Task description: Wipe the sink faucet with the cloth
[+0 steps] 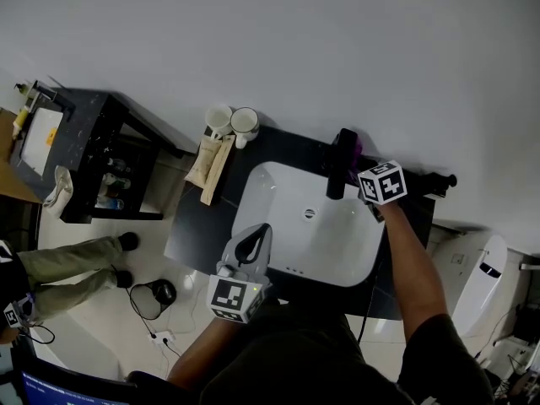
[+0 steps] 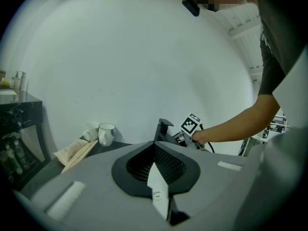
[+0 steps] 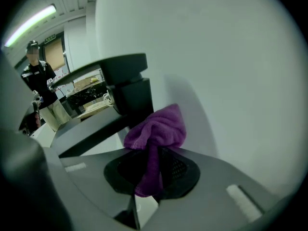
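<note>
A black faucet [image 1: 340, 160] stands at the back rim of a white sink [image 1: 287, 230]; it also fills the right gripper view as a black faucet body [image 3: 130, 90]. My right gripper [image 1: 364, 167] is shut on a purple cloth [image 3: 156, 134], whose bunched end presses against the faucet's side by the wall. A bit of the cloth [image 1: 358, 148] shows in the head view. My left gripper [image 1: 256, 245] hangs shut over the sink's near left rim with nothing in it. The left gripper view shows the faucet [image 2: 163, 129] and the right gripper's marker cube [image 2: 190, 124] beyond.
Two white mugs [image 1: 232, 122] and a beige pouch with a wooden strip [image 1: 211, 163] sit on the dark counter left of the sink. A black shelf unit [image 1: 84, 154] stands further left. A person's legs [image 1: 76, 264] are on the floor at left.
</note>
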`<state>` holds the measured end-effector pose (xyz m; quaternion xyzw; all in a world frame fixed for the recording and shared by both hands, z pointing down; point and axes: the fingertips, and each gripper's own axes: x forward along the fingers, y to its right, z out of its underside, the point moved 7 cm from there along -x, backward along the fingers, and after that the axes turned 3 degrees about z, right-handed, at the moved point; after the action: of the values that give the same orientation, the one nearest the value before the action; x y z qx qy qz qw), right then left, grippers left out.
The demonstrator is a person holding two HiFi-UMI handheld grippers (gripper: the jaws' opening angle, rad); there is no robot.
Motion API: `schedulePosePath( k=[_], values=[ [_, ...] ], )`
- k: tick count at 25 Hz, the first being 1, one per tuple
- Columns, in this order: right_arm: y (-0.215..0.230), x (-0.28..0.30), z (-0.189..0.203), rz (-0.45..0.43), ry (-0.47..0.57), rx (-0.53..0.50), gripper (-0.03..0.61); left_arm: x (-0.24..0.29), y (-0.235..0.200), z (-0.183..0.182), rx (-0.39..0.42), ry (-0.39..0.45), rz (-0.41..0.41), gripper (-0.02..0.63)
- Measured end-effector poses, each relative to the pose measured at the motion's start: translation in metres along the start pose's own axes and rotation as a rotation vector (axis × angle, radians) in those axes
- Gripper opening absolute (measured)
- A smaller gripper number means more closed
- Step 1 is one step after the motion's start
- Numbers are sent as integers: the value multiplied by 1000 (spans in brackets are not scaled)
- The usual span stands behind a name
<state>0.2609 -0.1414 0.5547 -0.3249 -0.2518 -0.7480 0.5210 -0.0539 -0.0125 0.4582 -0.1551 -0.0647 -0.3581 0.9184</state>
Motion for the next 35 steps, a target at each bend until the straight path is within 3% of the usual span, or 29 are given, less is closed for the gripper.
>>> schedulePosePath(
  k=[9,13,21,27,35],
  values=[
    [2,28,20,15,-65,68,57,-8,-6,2,11,-6,-39,17],
    [5,29,20,16,-58,90,57,-5,-8,9,58,-22,-42,17],
    [7,3,12,113,-25,68,57,-2,-9,4,59,2,4,17],
    [8,-64,-3,205,135,104,57,-2,-10,2,56,22,34,17],
    [-41,-144,-41,277,398,145,57,-7,-22,-5,60,44,59,17]
  ],
)
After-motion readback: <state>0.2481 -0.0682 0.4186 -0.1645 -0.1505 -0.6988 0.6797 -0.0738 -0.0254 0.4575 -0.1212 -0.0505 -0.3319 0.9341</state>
